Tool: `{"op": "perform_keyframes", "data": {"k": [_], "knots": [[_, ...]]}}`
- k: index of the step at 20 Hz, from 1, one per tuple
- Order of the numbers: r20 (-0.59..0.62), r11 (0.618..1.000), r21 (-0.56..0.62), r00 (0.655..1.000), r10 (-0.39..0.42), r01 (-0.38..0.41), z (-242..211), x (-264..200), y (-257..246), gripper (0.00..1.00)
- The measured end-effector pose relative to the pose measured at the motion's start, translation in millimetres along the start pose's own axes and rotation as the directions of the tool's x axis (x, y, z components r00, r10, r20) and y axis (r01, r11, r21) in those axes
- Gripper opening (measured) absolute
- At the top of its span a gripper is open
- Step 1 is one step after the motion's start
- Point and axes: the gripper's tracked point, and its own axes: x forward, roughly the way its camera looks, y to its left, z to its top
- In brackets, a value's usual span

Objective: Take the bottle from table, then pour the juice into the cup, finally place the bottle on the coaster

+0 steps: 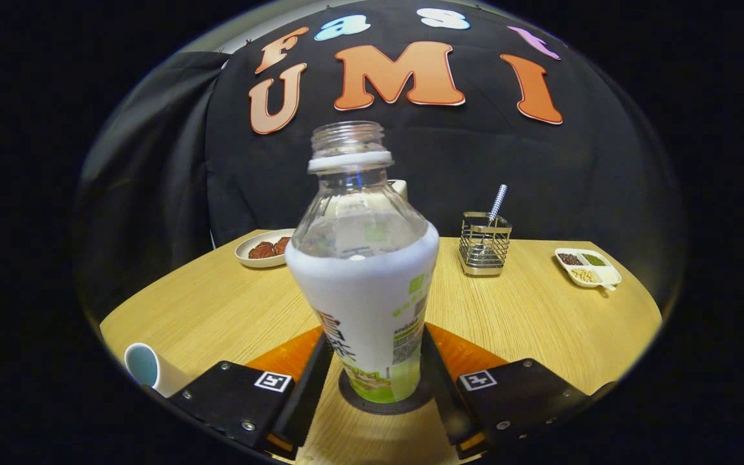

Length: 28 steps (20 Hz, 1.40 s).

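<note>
As the bottle stands uncapped on the dark coaster, lower centre, the final step is nearly done.
The fingers grip its base; releasing and backing away seems next.

Coaster mostly hidden under bottle; cup cut off.

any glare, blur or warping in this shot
Gripper view: strong fisheye warp bows the table edge; the bottle between the fingers looms large and stays sharp; soft highlights sit on its clear upper part; light is even, with a dim shadow around the coaster; the far holder and tray stay fairly crisp.
</note>
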Motion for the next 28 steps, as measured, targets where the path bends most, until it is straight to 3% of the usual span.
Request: {"op": "perform_keyframes", "data": {"k": [4,10,14,16,22,25,28], "knots": [[0.04,0.999,-0.023,0.999,0.033,-0.032,17.5,-23.1,5.5,0.97],[0.157,0.998,-0.046,0.987,0.038,-0.032,63.0,-86.3,-3.0,0.97],[0.274,0.998,-0.003,0.959,0.067,-0.069,100.4,-139.9,-4.2,0.97],[0.334,0.998,0.001,0.941,0.054,-0.057,125.5,-169.9,-11.0,0.97],[0.443,0.996,0.02,0.893,-0.083,0.082,174.0,-264.5,-45.9,0.96],[0.445,0.989,0.004,0.886,-0.131,0.144,174.1,-297.0,-64.8,0.96],[0.437,0.99,0.039,0.889,-0.138,0.135,175.1,-314.3,-68.4,0.96]]}}
